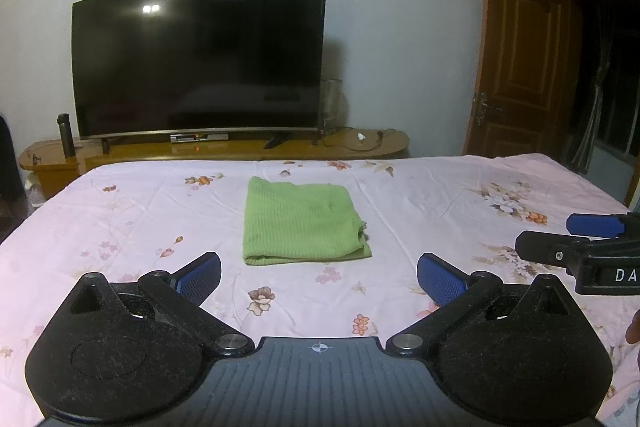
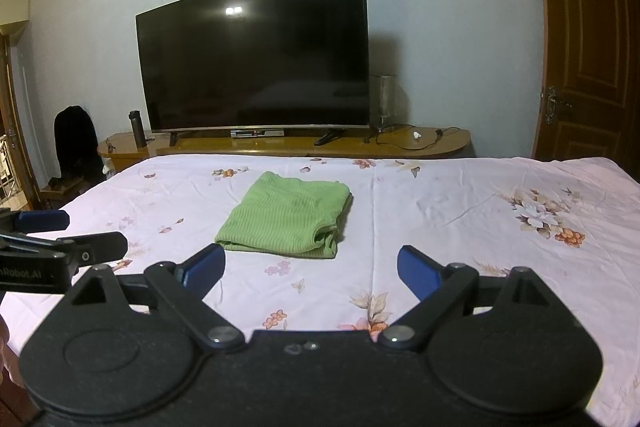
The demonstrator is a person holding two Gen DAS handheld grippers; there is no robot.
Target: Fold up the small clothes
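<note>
Green ribbed knit garment (image 1: 302, 221) is found folded into a compact rectangle and laid flat on the pink floral bedsheet (image 1: 440, 195) of the bed, towards its far middle; layered edges are seen at its right near corner. The left gripper (image 1: 319, 279) is held above the sheet on the near side of the garment, its blue-padded fingers (image 1: 200, 277) spread wide apart with nothing between them. The right gripper (image 2: 311, 273) is likewise held short of the garment, jaws parted and nothing gripped. Neither gripper is in contact with the cloth. Beyond the bed, a large black curved television (image 2: 256, 55) is noted on a long wooden counter (image 2: 420, 143), and a brown panelled door (image 2: 588, 43) is noted at the right.
</note>
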